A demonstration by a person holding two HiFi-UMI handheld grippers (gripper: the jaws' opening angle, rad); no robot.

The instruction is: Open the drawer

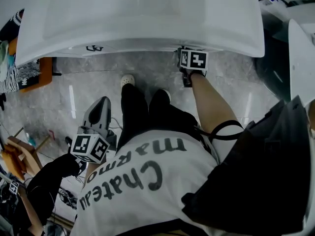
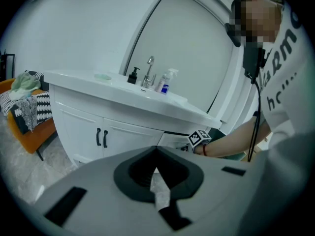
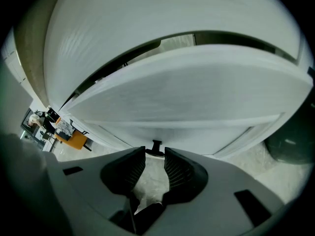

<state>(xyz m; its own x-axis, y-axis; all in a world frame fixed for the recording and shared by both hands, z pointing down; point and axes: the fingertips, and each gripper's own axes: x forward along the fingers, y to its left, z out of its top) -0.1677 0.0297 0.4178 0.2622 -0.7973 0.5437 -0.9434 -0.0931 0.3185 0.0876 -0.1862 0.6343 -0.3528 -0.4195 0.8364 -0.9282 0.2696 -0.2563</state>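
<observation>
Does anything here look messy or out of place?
Clothes lie heaped on the orange chair left of the vanity; a dark gap above the drawer suggests it stands slightly ajar.

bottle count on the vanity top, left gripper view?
2. A dark pump bottle stands left of the faucet; a white spray bottle with a blue label stands right of it. Others may be hidden from this angle.

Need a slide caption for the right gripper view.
Right tool, jaws apart, lined up on the dark handle of the white drawer below the countertop.
</observation>
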